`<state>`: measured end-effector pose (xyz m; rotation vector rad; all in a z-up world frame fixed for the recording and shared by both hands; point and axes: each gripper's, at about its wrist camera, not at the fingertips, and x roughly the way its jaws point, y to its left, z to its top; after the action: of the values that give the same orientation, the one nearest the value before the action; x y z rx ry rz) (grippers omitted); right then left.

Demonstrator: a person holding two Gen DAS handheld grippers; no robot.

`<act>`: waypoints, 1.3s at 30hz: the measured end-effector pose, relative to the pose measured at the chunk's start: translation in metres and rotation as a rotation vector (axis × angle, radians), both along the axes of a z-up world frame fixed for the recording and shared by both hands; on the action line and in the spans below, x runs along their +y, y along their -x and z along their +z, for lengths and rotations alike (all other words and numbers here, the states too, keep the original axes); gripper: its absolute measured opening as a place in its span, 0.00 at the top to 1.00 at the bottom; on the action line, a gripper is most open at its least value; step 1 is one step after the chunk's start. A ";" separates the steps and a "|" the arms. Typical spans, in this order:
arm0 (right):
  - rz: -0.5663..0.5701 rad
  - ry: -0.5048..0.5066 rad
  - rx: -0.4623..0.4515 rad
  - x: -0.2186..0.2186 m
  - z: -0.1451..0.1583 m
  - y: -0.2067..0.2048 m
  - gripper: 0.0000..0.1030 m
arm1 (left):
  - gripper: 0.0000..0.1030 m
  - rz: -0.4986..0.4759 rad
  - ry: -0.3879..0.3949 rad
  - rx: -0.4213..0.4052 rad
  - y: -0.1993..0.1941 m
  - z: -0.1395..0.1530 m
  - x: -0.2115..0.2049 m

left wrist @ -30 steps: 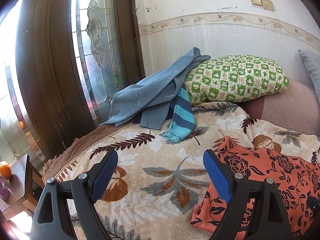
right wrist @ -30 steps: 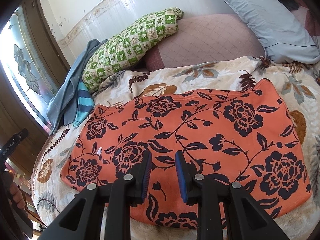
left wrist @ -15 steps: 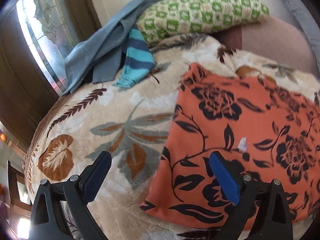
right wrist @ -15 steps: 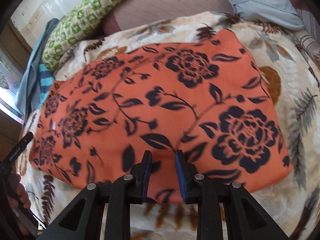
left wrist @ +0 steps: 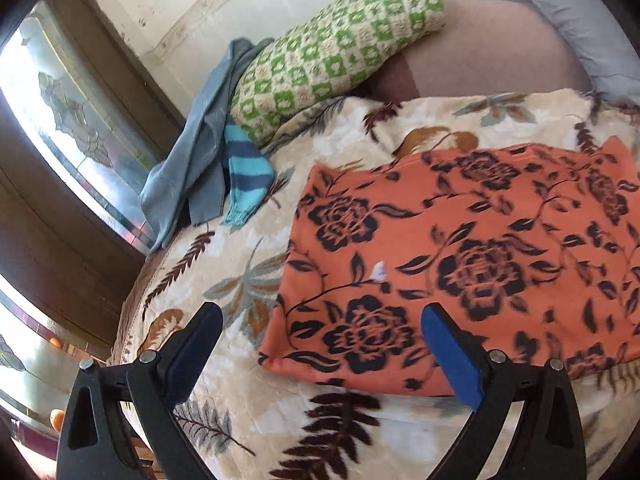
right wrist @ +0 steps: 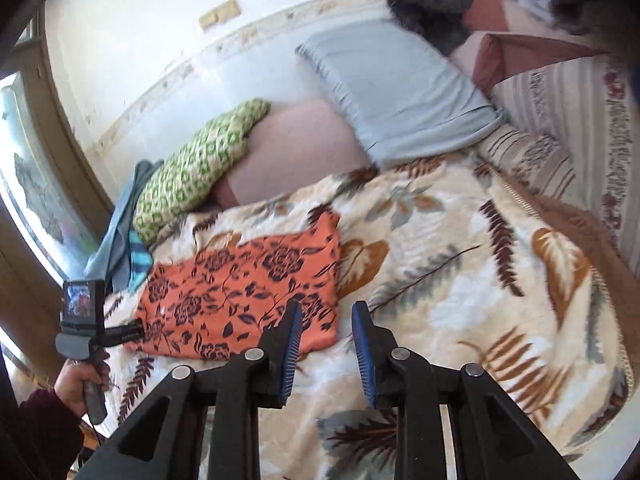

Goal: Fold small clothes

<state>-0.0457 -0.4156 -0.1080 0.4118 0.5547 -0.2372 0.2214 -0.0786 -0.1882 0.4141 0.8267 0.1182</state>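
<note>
Garment: my orange cloth [left wrist: 472,264] with black roses and vines is thin and soft, folded into a flat, roughly rectangular pad on the bed; a small white tag shows on its top face.
Blanket: plush, fuzzy cream blanket [right wrist: 440,264] printed with brown and grey leaves and ferns lies under the garment, with a brown woven border along its edge.
Left claw: my left gripper [left wrist: 320,344] hangs over the garment's near left corner, jaws spread wide and just easing wider; the blue pad [left wrist: 448,354] sits above the cloth, and nothing is pinched.
Right claw: my right gripper [right wrist: 326,344] is off the cloth, near its right front corner; the ribbed blue pads stand at a middling gap and are opening, with only blanket seen between them.
Left hand: my hand [right wrist: 78,380], in a dark sleeve, grips the grey handle of the other tool.
Pile: a grey-blue knit [left wrist: 192,160] and a striped turquoise-and-navy ribbed sleeve [left wrist: 246,176] are draped at the bed's far left corner.
Pillows: a quilted green-and-cream check pillow [left wrist: 332,60] and a smooth pale blue pillow [right wrist: 396,88] lean at the head.
</note>
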 end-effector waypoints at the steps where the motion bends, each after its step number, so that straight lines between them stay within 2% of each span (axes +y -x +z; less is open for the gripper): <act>1: -0.034 0.014 -0.025 -0.009 0.010 0.013 0.27 | 0.03 -0.030 0.017 -0.011 0.006 0.010 -0.017; 3: -0.076 0.041 -0.073 -0.020 0.025 0.039 0.23 | 0.03 -0.095 0.055 -0.025 0.018 0.027 -0.050; 6: -0.091 0.050 -0.070 -0.033 0.041 0.065 0.24 | 0.03 -0.162 0.101 -0.046 0.037 0.046 -0.093; 10: -0.109 0.064 -0.086 -0.043 0.053 0.093 0.24 | 0.03 -0.237 0.111 -0.063 0.063 0.060 -0.135; 13: -0.121 0.042 -0.095 -0.050 0.056 0.112 0.24 | 0.03 -0.274 0.106 -0.069 0.077 0.066 -0.154; 18: -0.169 0.100 -0.103 -0.052 0.066 0.150 0.24 | 0.03 -0.304 0.088 -0.059 0.090 0.068 -0.179; 23: -0.258 0.117 -0.131 -0.055 0.081 0.190 0.24 | 0.03 -0.349 0.147 -0.042 0.105 0.080 -0.198; 30: -0.299 0.184 -0.184 -0.029 0.115 0.229 0.24 | 0.03 -0.436 0.151 -0.105 0.142 0.099 -0.195; 35: -0.257 0.192 -0.184 -0.007 0.124 0.221 0.24 | 0.03 -0.419 0.194 -0.148 0.148 0.118 -0.164; 39: -0.183 0.145 -0.219 0.007 0.124 0.197 0.24 | 0.03 -0.408 0.144 -0.243 0.154 0.124 -0.125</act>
<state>-0.2431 -0.4084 0.0161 0.3420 0.2824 -0.4000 0.0677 -0.2039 -0.0646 0.4150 0.4954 -0.2645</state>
